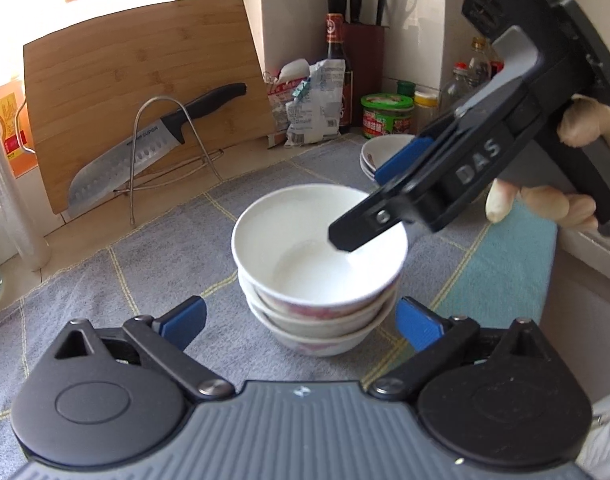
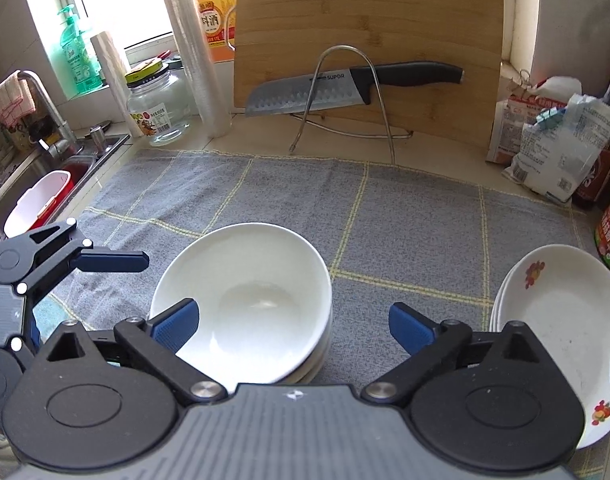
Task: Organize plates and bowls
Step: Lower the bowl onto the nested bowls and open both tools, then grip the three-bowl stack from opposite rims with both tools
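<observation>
Your right claw (image 2: 291, 326) gapes wide and empty over the bowl stack (image 2: 241, 304); your left claw (image 1: 301, 322) stands equally wide, holding nothing. Plates (image 2: 561, 332) wait at three o'clock on the bench cloth (image 2: 405, 220). Lift clear without nudging the top rim.

Home kitchen, worktop beside window. Steel sink (image 2: 37, 168) with tap (image 2: 41, 96) at left; green dish-soap bottle (image 2: 75, 54) on sill. Bamboo cutting board (image 2: 365, 40) leaning against tiled wall; santoku knife (image 2: 345, 88) resting on wire rack (image 2: 345, 96) before it. Knife block (image 1: 363, 40) in corner, dark sauce bottle (image 1: 337, 64) beside it, jars (image 1: 385, 116) and clipped food bags (image 1: 313, 100) nearby. Grey checked dish mat (image 2: 405, 220) spread on counter, carrying stacked bowls (image 1: 319, 264) and stacked plates (image 2: 561, 312). Glass jar (image 2: 159, 108) and cooking-wine jug (image 2: 213, 12) near window.
</observation>
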